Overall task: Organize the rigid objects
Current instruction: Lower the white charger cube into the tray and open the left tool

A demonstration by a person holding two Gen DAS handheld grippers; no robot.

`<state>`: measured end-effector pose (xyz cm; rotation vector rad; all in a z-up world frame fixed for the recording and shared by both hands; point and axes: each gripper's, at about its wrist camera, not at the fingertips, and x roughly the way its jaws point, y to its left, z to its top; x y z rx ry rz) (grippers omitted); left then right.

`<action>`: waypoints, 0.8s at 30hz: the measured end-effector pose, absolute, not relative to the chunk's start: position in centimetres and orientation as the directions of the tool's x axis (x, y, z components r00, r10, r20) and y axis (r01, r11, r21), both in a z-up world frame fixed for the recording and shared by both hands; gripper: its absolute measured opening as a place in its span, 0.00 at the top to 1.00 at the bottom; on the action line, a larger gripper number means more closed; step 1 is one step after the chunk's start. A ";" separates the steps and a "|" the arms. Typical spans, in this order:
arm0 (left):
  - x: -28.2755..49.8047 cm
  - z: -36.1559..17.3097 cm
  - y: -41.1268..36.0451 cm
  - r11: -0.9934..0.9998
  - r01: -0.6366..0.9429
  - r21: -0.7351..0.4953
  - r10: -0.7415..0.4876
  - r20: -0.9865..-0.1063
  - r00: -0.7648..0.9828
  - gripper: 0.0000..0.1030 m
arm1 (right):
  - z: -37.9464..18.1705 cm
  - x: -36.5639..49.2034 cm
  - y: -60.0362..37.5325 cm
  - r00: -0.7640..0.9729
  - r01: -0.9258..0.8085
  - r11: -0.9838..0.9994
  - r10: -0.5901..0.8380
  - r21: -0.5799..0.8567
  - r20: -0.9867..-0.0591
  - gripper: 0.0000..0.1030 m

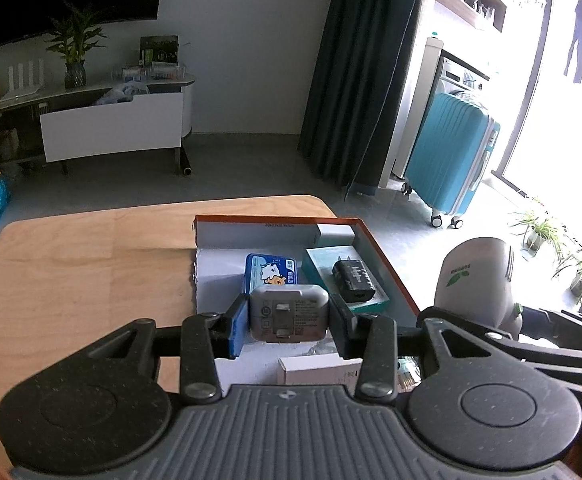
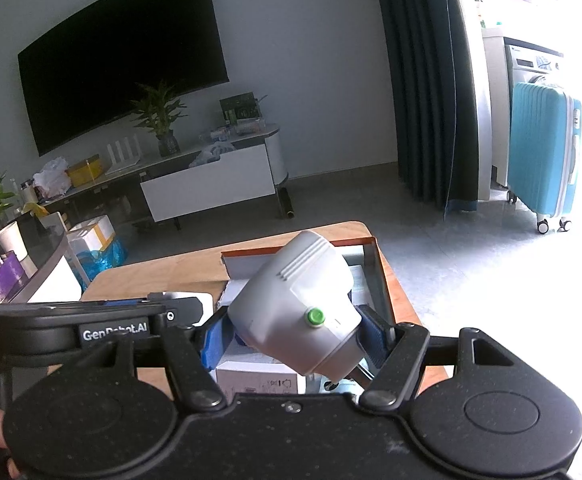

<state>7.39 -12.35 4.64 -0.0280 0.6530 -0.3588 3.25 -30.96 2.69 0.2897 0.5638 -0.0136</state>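
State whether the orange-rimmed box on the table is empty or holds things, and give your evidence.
Holds things. Inside the orange-rimmed box lie a blue cartoon tin and a black adapter resting on a teal box.

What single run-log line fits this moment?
left gripper: shut on grey charger | right gripper: shut on grey device | both over box

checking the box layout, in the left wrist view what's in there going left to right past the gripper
blue cartoon tin → black adapter lying on a teal box; nearer, the left gripper holds a grey charger.
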 end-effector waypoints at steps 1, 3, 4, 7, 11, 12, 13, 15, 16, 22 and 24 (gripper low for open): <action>7.5 4.6 -12.4 0.938 0.318 -0.137 -0.335 -0.590 0.735 0.59 | 2.7 3.3 -31.0 0.846 0.093 0.959 0.065 0.267 -0.529 0.23; 7.7 4.6 -12.4 0.937 0.320 -0.137 -0.337 -0.594 0.731 0.59 | 2.7 3.4 -31.1 0.847 0.096 0.959 0.063 0.268 -0.528 0.23; 7.7 4.6 -12.4 0.938 0.319 -0.137 -0.335 -0.594 0.731 0.59 | 2.7 3.4 -31.0 0.847 0.098 0.958 0.062 0.270 -0.528 0.23; 7.9 4.6 -12.3 0.938 0.318 -0.139 -0.336 -0.596 0.729 0.59 | 2.6 3.7 -31.2 0.847 0.100 0.958 0.060 0.269 -0.528 0.23; 8.1 4.7 -12.4 0.939 0.316 -0.138 -0.333 -0.597 0.730 0.59 | 2.6 3.9 -31.4 0.848 0.103 0.956 0.060 0.274 -0.527 0.23; 8.2 4.7 -12.5 0.939 0.316 -0.137 -0.333 -0.597 0.730 0.59 | 2.5 3.9 -31.4 0.848 0.103 0.957 0.059 0.273 -0.527 0.23; 8.2 4.6 -12.5 0.939 0.316 -0.138 -0.333 -0.598 0.729 0.59 | 2.5 3.9 -31.4 0.847 0.103 0.956 0.060 0.274 -0.527 0.23; 8.2 4.5 -12.5 0.939 0.315 -0.137 -0.332 -0.599 0.729 0.59 | 2.6 3.9 -31.4 0.848 0.103 0.956 0.060 0.274 -0.527 0.23; 8.3 4.5 -12.5 0.939 0.314 -0.137 -0.331 -0.600 0.728 0.59 | 2.6 3.9 -31.4 0.848 0.103 0.956 0.059 0.274 -0.526 0.23; 8.6 4.5 -12.6 0.940 0.312 -0.136 -0.329 -0.600 0.729 0.59 | 2.5 4.0 -31.5 0.851 0.104 0.956 0.057 0.274 -0.521 0.23; 8.7 4.6 -12.6 0.940 0.312 -0.136 -0.329 -0.599 0.730 0.59 | 2.5 4.1 -31.5 0.851 0.105 0.956 0.057 0.275 -0.522 0.23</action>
